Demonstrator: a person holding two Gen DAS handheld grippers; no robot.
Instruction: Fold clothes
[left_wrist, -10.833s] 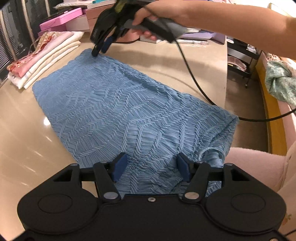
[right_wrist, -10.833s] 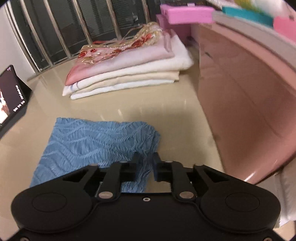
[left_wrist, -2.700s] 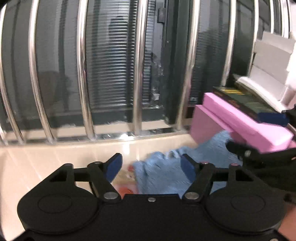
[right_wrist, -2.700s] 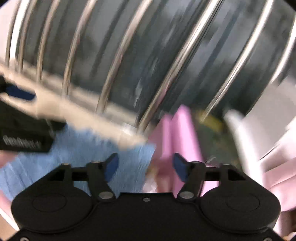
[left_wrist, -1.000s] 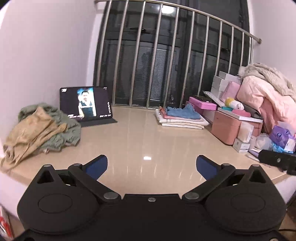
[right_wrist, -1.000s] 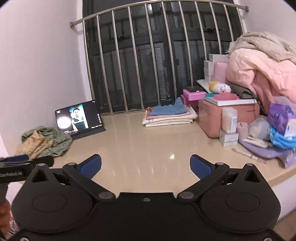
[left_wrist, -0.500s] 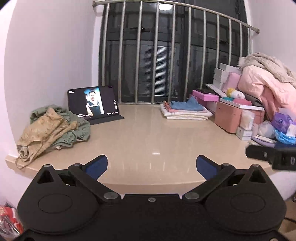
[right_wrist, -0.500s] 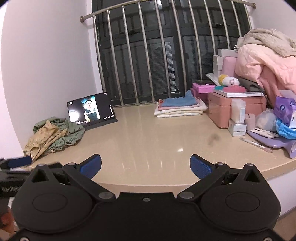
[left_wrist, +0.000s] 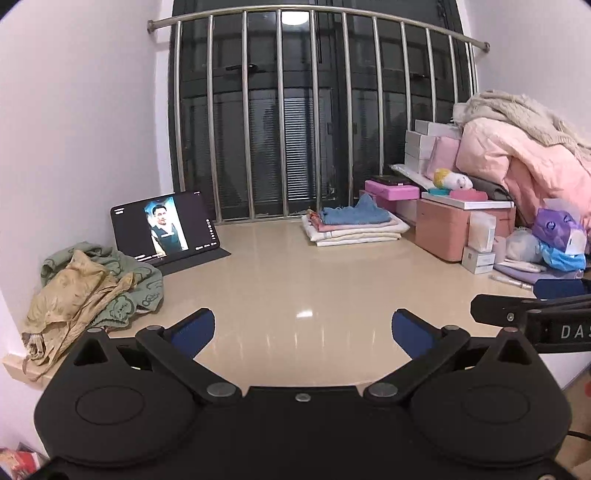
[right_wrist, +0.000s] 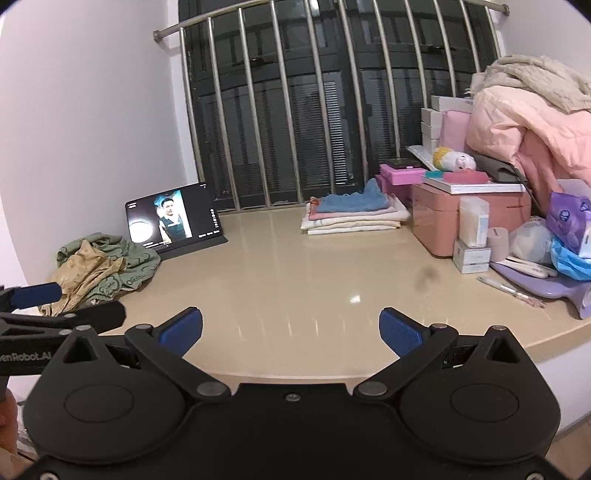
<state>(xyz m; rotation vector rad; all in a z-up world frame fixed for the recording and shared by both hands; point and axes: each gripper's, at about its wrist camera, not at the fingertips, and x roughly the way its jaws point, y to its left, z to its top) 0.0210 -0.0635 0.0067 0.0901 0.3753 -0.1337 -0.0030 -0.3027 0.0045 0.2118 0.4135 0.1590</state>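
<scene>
Lying folded now: blue garment (left_wrist: 352, 215) atop stack (left_wrist: 356, 232).

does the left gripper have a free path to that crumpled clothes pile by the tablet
Probably yes. The left gripper is open and empty, and only bare counter lies between it and the crumpled pile, which sits uncovered left of the tablet.

- Left wrist view looks forward from the near edge of the beige ledge (left_wrist: 295, 280), toward the barred window (left_wrist: 317, 122).
- Right wrist view sits just beside it, facing alike; both share the ledge (right_wrist: 295, 273) and window (right_wrist: 332, 110).
</scene>
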